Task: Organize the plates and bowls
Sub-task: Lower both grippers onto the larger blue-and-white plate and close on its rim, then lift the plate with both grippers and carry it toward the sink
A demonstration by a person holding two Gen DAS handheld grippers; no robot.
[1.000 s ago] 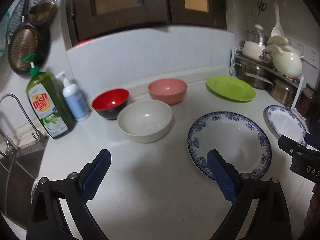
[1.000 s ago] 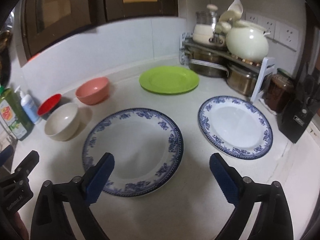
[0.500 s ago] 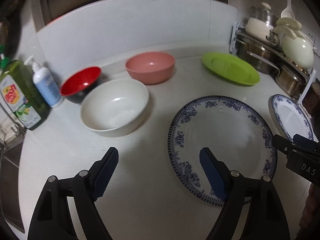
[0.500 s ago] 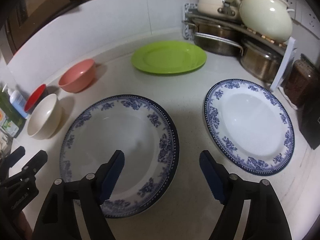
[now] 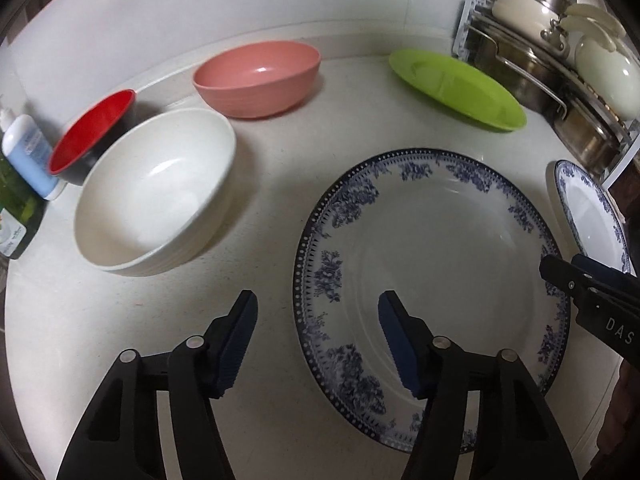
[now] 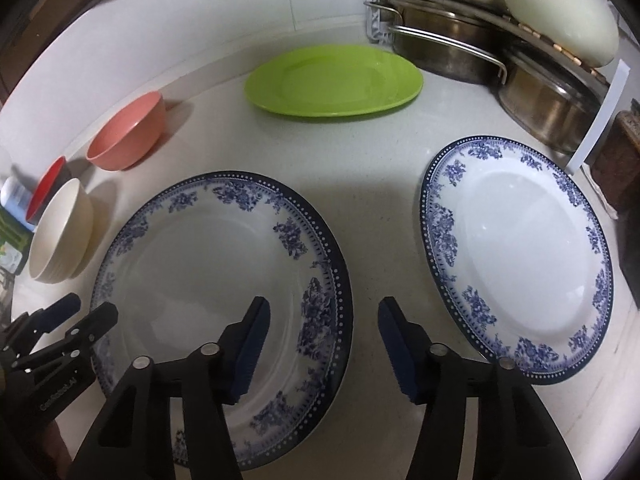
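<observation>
The left gripper [image 5: 316,312] was released, its jaws spread wide and holding nothing; its right finger [image 5: 396,336] hung over the near-left part of the large blue-patterned plate [image 5: 432,264], while its left finger [image 5: 240,328] hung over the bare white countertop [image 5: 120,340] just beside that plate's rim. The right gripper [image 6: 322,320] was likewise released and empty, straddling the right rim of the same large plate, with one finger [image 6: 252,332] over the plate and the other finger [image 6: 396,336] over the countertop strip between the two patterned plates. Whether any fingertip touched the plate or the countertop could not be determined. The second blue-patterned plate [image 6: 520,256] lay flat to the right of the large one, near it but apart. To the left of the large plate stood the white bowl [image 5: 156,192], upright and empty. Behind the white bowl sat the red bowl [image 5: 94,132], very close to it; contact could not be confirmed. The pink bowl [image 5: 258,76] stood farther back near the wall. The green plate [image 6: 334,80] lay at the rear right, just in front of the metal pots [image 6: 448,48] on the rack. A blue pump bottle [image 5: 26,152] stood at the far left beside the red bowl.
</observation>
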